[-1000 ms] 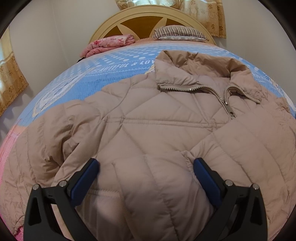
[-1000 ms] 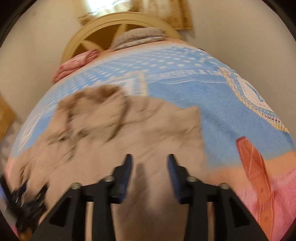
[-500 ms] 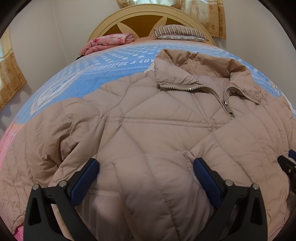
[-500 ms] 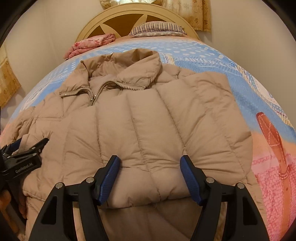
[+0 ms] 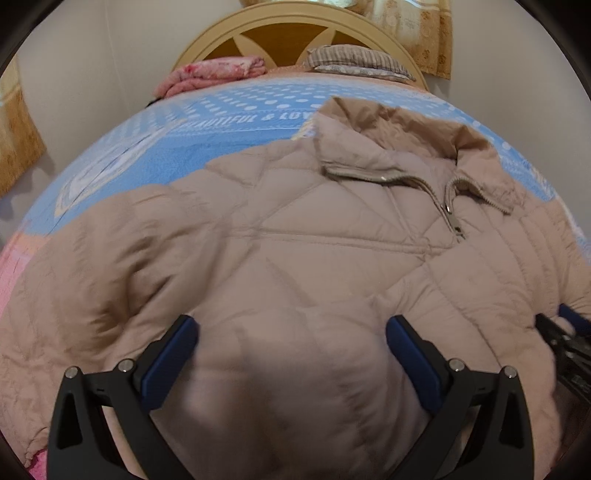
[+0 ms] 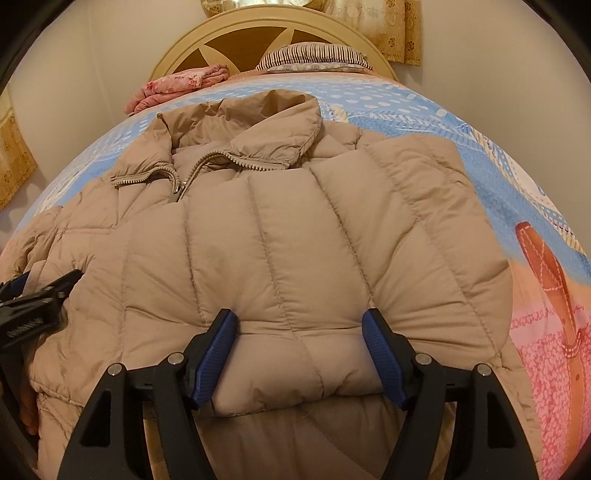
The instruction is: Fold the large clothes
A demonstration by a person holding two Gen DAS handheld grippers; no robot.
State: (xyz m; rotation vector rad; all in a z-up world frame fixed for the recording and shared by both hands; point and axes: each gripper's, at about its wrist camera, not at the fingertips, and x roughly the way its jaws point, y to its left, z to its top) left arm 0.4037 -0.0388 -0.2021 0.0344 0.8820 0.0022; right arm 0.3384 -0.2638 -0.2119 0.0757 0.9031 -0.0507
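A beige quilted puffer jacket [image 5: 295, 240] lies front up on the bed, collar toward the headboard, zipper [image 5: 448, 206] partly open. It also fills the right wrist view [image 6: 277, 240], where its right sleeve [image 6: 369, 240] is folded over the chest. My left gripper [image 5: 291, 332] is open, its blue pads straddling a puffed fold of the jacket's lower left part. My right gripper [image 6: 299, 332] is open around the cuff end of the folded sleeve. The right gripper shows at the right edge of the left wrist view [image 5: 569, 332]; the left gripper shows at the left edge of the right wrist view [image 6: 37, 295].
The bed has a blue dotted and pink cover [image 6: 517, 177] and a round wooden headboard [image 6: 273, 40]. A striped pillow [image 6: 314, 55] and a folded pink blanket [image 6: 177, 83] lie at the head. Walls and curtains [image 6: 391, 26] surround the bed.
The right gripper swung in over the jacket and opened wider around the folded sleeve's cuff. The left gripper drew back slightly, staying open over the jacket.
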